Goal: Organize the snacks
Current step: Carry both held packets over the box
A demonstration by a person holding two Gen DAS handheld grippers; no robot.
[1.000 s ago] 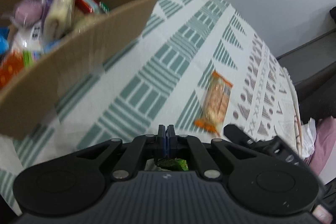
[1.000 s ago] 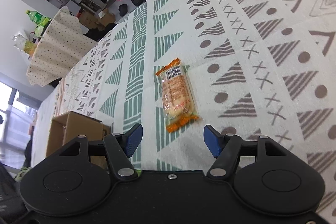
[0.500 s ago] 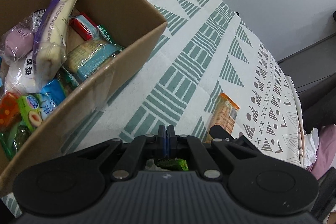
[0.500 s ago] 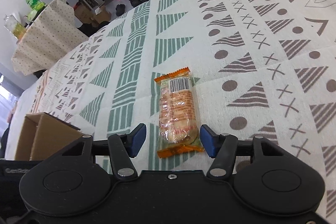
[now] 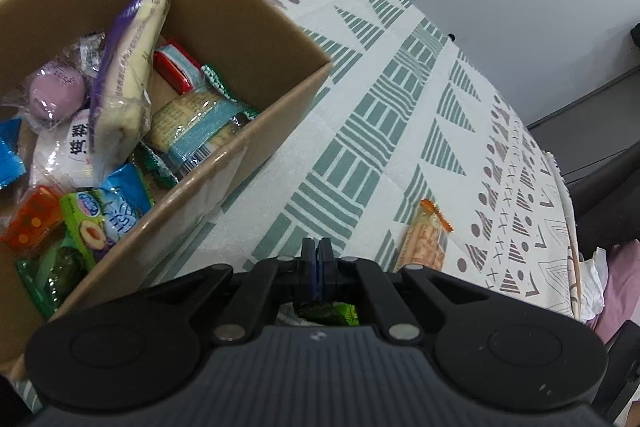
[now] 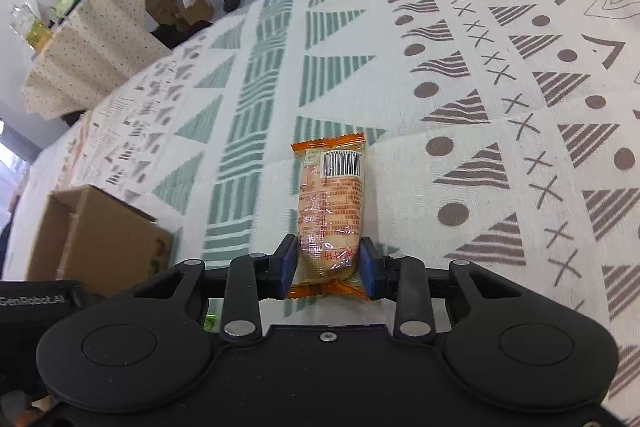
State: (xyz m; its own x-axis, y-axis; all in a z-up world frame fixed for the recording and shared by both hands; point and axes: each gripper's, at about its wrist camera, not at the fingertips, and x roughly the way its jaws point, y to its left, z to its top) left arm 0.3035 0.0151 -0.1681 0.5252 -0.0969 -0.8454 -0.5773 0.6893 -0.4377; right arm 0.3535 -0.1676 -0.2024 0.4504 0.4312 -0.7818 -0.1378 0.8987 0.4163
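Our right gripper (image 6: 328, 263) has its two blue pads pressed against the near end of the orange-trimmed clear-wrapped biscuit packet (image 6: 331, 203), which lies flat on the white tablecloth printed with green and grey triangles (image 6: 500, 75), its barcode end pointing away from us. We judge the pinch to be just taking hold, so the packet is not yet lifted.

Our left gripper (image 5: 316, 261) has its pads squeezed together on a small green-wrapped sweet (image 5: 330, 311), which hangs just behind and below the fingertips. Ahead and to its left stands the open brown cardboard box (image 5: 256, 31), already holding many wrapped snacks; the same biscuit packet (image 5: 427, 243) shows just ahead to its right.

From here the risks are mostly about grip. The right pads hold only the packet's near end, so the long free end may sag or swing when raised, and the slick film could slip out. Squeezing harder might crush the biscuits inside. The green sweet sits deep between the left fingers and could catch on them at release, or fall short of the box.
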